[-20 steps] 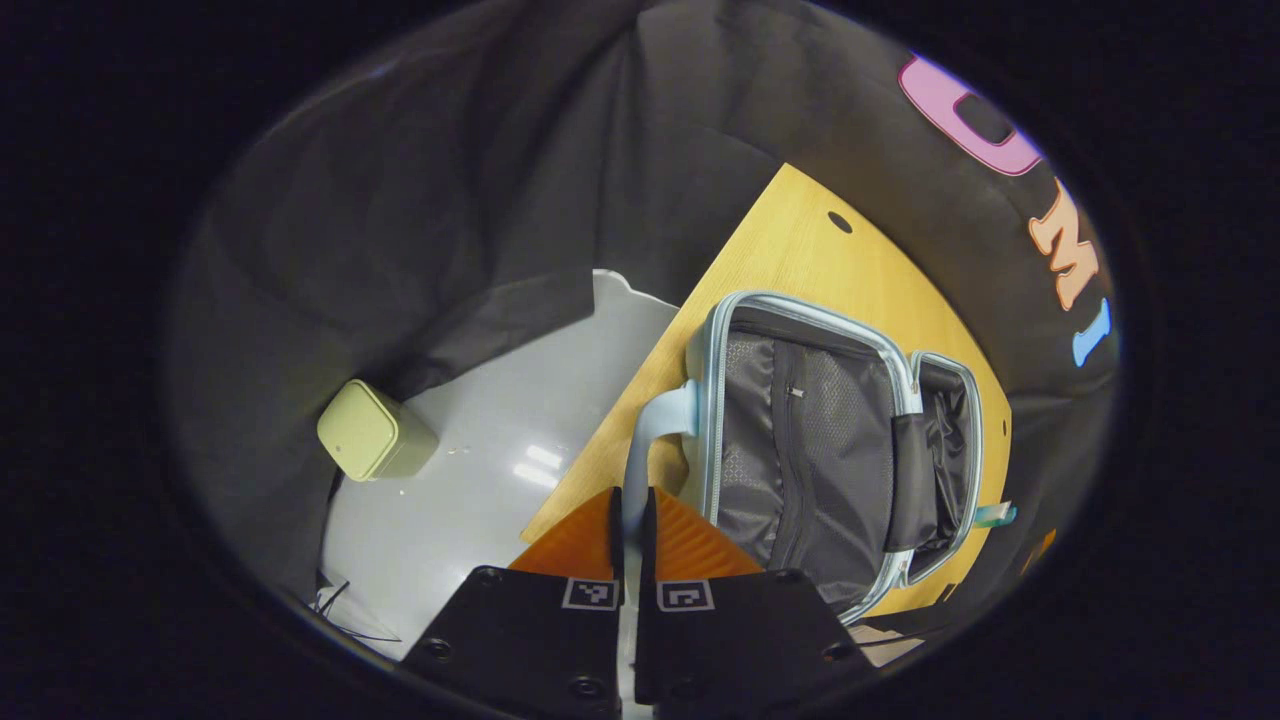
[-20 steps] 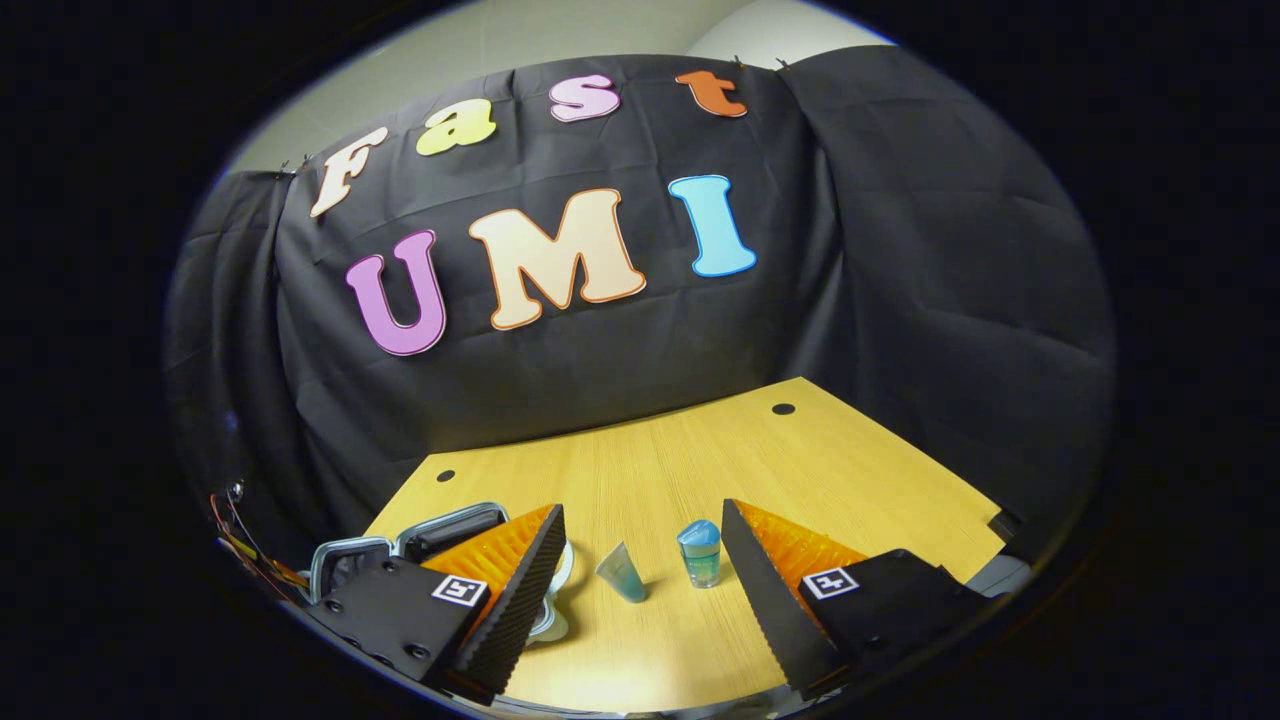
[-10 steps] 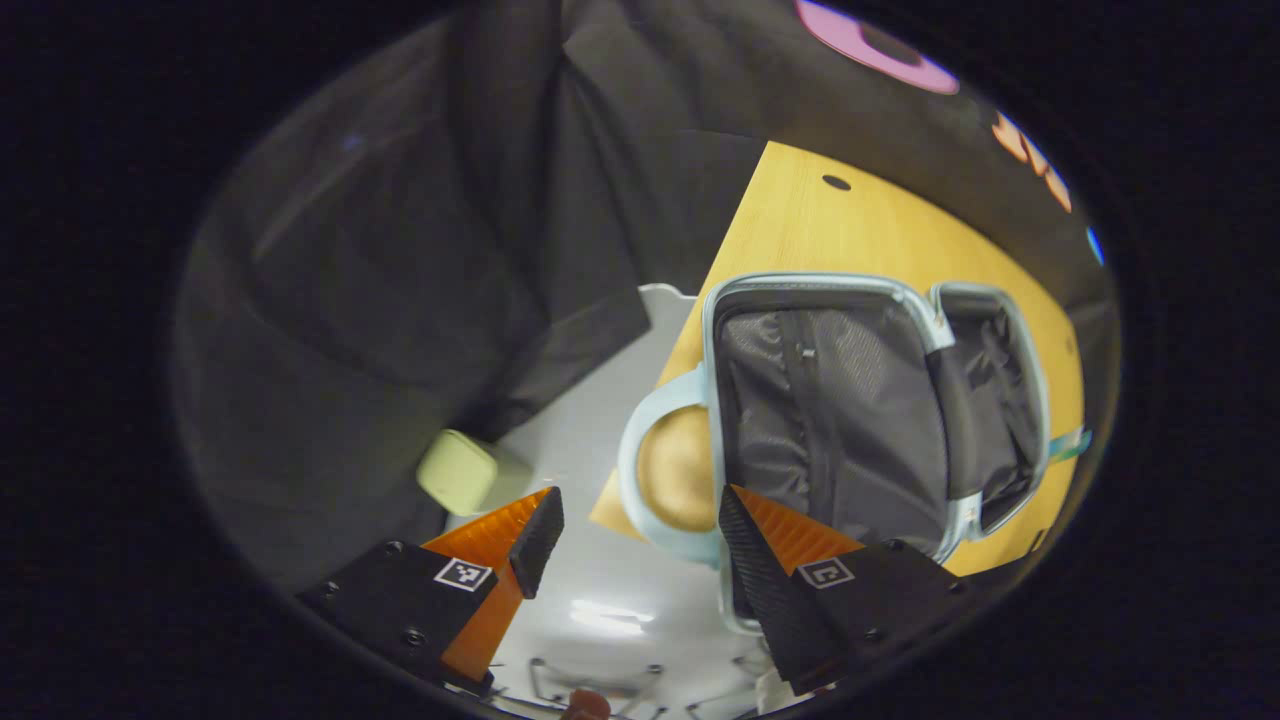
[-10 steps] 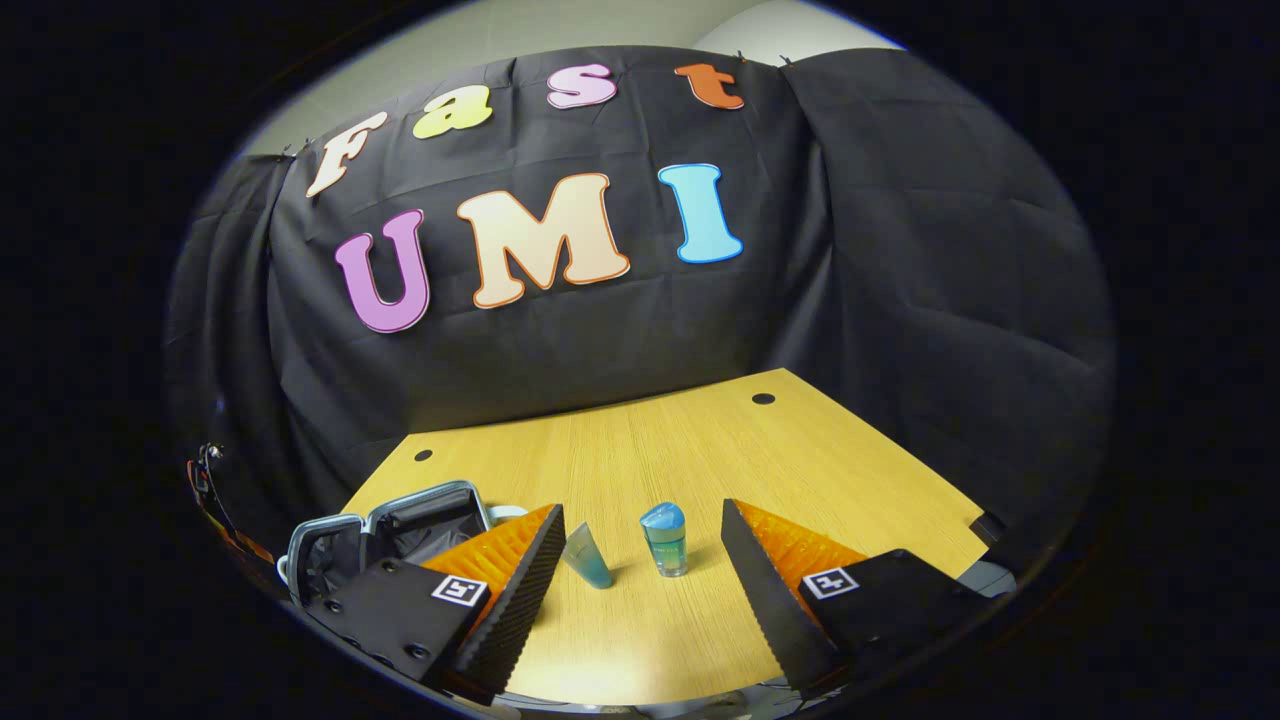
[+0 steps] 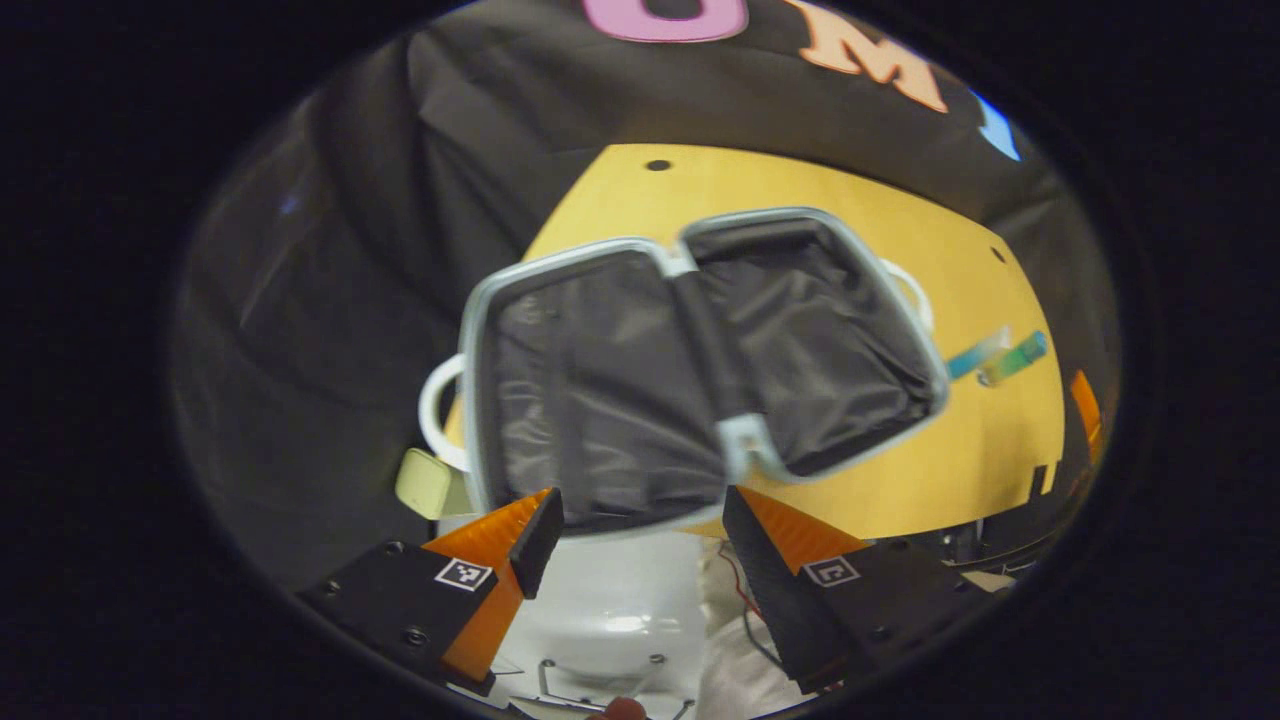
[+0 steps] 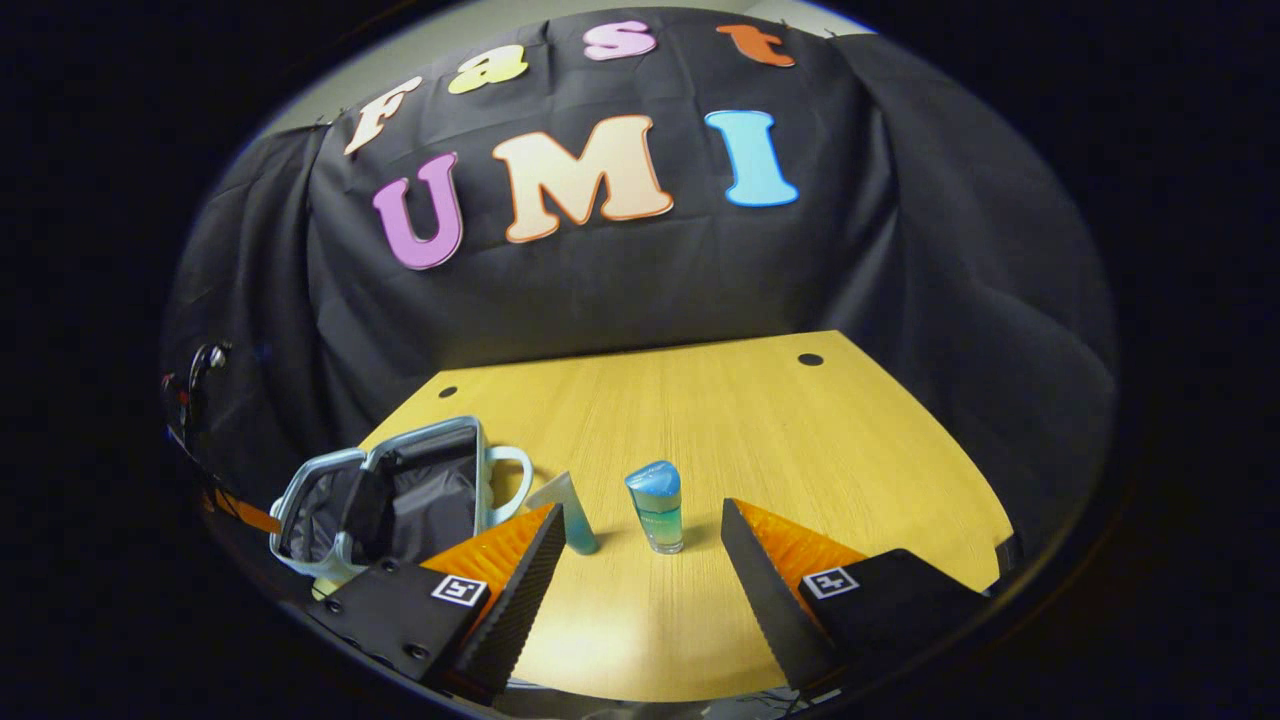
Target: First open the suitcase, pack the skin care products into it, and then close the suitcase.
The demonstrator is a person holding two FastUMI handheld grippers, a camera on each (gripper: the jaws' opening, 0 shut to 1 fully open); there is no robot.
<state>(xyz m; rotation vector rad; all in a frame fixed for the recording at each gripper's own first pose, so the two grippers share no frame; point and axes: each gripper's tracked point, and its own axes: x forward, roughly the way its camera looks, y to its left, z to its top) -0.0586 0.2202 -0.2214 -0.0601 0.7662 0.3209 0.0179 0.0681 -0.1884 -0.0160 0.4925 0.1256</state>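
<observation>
Open tabletop: the table (image 6: pixel 800 440) lies bare right of the bottle (image 6: pixel 657 506).
Obstacles: open suitcase (image 6: pixel 400 495) left; tube (image 6: pixel 572 515) just beside the bottle.

A second ago my left gripper (image 5: pixel 635 515) was clamped on the suitcase's (image 5: pixel 700 360) pale blue handle (image 5: pixel 432 405); I've since let go, the fingers stand spread with nothing between them, and it has swung round so both open halves now face it from above. My right gripper (image 6: pixel 640 535) has backed off and tipped down a little, so the blue-capped bottle (image 6: pixel 656 506) and the tube (image 6: pixel 573 515) sit farther out and the suitcase shows more fully at its left.
</observation>
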